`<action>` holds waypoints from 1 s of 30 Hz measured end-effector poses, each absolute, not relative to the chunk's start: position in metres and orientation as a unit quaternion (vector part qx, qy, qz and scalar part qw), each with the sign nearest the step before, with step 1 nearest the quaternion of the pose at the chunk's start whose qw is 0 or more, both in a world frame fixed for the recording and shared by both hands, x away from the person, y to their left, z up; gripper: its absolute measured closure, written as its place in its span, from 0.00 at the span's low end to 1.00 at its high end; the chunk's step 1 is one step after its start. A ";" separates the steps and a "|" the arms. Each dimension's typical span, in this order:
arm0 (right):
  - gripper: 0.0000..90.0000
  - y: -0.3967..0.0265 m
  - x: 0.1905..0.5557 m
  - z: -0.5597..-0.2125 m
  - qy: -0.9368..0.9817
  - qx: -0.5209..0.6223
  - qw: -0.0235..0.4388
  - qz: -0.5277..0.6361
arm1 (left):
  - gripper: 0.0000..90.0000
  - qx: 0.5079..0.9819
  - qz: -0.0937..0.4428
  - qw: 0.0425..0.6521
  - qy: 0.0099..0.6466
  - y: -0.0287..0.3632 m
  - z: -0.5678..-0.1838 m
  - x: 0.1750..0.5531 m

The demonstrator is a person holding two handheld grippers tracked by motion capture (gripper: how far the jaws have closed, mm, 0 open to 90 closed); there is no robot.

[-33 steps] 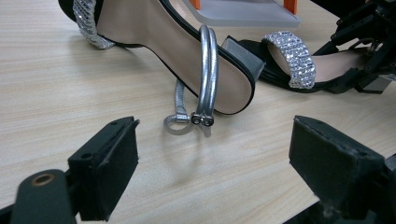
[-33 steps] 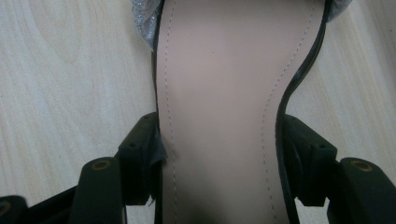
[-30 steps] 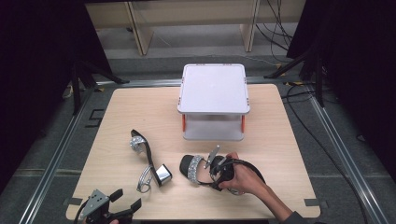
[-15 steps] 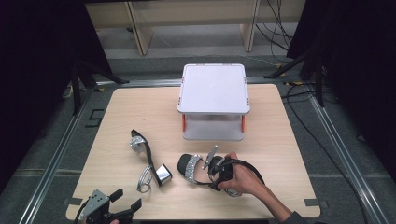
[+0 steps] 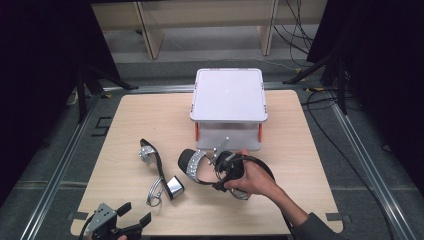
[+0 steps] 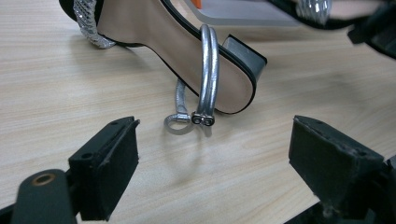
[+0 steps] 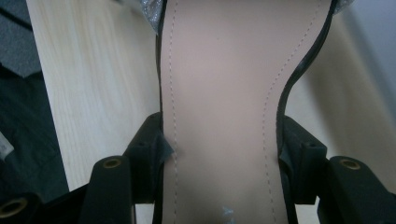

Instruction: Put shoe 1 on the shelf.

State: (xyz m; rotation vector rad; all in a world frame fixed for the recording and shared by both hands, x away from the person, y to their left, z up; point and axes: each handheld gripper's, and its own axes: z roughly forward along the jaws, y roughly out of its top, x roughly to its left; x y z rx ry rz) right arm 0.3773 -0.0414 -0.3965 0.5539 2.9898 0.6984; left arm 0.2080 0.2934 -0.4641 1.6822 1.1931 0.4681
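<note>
Two black high-heeled sandals with glittery silver straps are on the table. One sandal (image 5: 161,172) lies on its side left of centre; in the left gripper view its beige insole (image 6: 196,56) and silver ankle strap (image 6: 208,70) are just ahead. My left gripper (image 5: 136,212) (image 6: 215,158) stands open at the table's near left edge, short of that sandal. A hand holds my right gripper (image 5: 225,170) (image 7: 222,154), shut on the second sandal (image 5: 197,167), one jaw on each side of its beige insole (image 7: 219,93).
A white lidded box (image 5: 229,95) with orange latches stands at the back centre of the wooden table (image 5: 310,165), just behind the held sandal. Metal rails and cables run along the floor around the table.
The right gripper has shifted the held sandal slightly away from me and to the left. The left gripper and the lying sandal have not moved.
</note>
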 end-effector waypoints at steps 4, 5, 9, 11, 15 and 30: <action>0.48 -0.032 0.388 -0.373 0.954 0.183 0.020 0.236 | 0.17 0.687 0.189 0.485 0.508 0.294 -0.464 0.207; 0.48 -0.030 0.390 -0.367 0.952 0.188 0.019 0.241 | 0.17 0.687 0.189 0.485 0.508 0.294 -0.464 0.207; 0.48 -0.018 0.401 -0.339 0.949 0.193 0.028 0.248 | 0.17 0.688 0.192 0.484 0.506 0.295 -0.462 0.206; 0.48 -0.011 0.407 -0.325 0.946 0.198 0.030 0.256 | 0.17 0.689 0.190 0.488 0.501 0.295 -0.463 0.207; 0.48 0.002 0.423 -0.299 0.939 0.206 0.041 0.271 | 0.17 0.692 0.190 0.480 0.505 0.295 -0.462 0.206; 0.48 0.002 0.506 -0.251 0.893 0.345 0.069 0.280 | 0.17 0.689 0.186 0.487 0.503 0.294 -0.462 0.206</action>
